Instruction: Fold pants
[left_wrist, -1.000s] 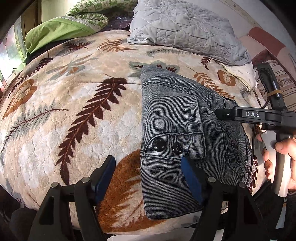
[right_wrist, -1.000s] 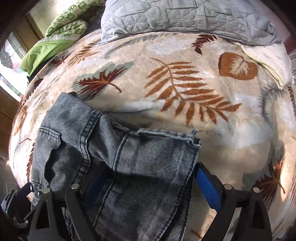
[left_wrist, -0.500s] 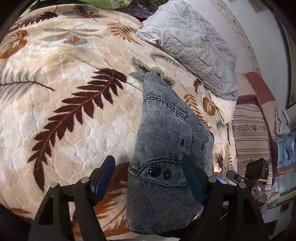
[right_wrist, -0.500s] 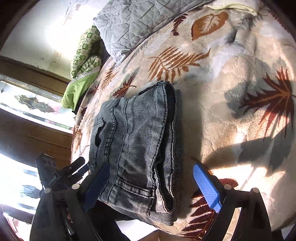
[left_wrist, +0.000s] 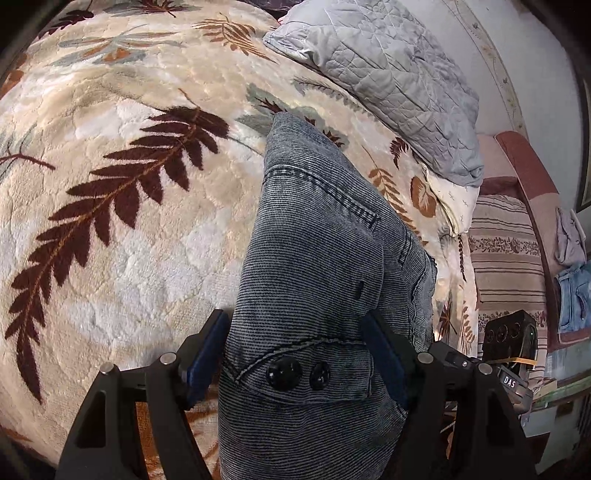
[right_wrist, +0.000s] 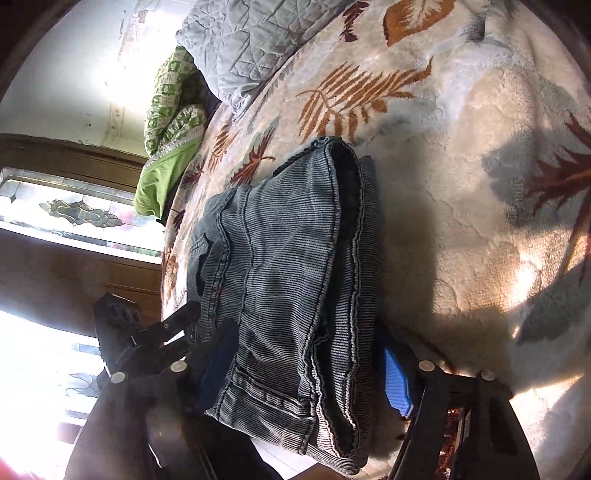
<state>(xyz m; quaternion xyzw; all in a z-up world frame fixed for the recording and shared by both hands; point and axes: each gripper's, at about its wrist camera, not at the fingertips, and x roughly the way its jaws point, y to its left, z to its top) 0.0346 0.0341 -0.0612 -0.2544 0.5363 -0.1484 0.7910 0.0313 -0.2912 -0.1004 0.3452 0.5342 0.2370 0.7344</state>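
where the cream plush blanket with brown and grey fern leaves (left_wrist: 122, 229) covers the bed, the folded grey-blue corduroy-ribbed denim pants (left_wrist: 314, 295) lie as a thick bundle at the blanket's near edge, their far end reaching toward the quilted grey pillow (left_wrist: 388, 74) at the head of the bed. the left gripper (left_wrist: 295, 354) straddles the end of the bundle that bears a flap with two black buttons (left_wrist: 295, 373); its dark blue pads sit on either side of the cloth with the jaws spread wide, and it is hard to tell whether they press on the fabric or only flank it. the right gripper (right_wrist: 306, 365) is at the other end, by the stacked hems and seams, its jaws closing with the pants (right_wrist: 280, 280) between them; the dark left pad lies against the cloth while the bright blue right pad (right_wrist: 397, 384) shows just beside the folded edge, contact unclear. each camera catches the opposite gripper at the frame's side. a green patterned quilt (right_wrist: 170, 122) sits rolled at the far corner by a window, and a striped brown cushion (left_wrist: 506, 266) stands beyond the blanket's right edge, with a small pale blue denim piece (left_wrist: 574, 295) hung beside it
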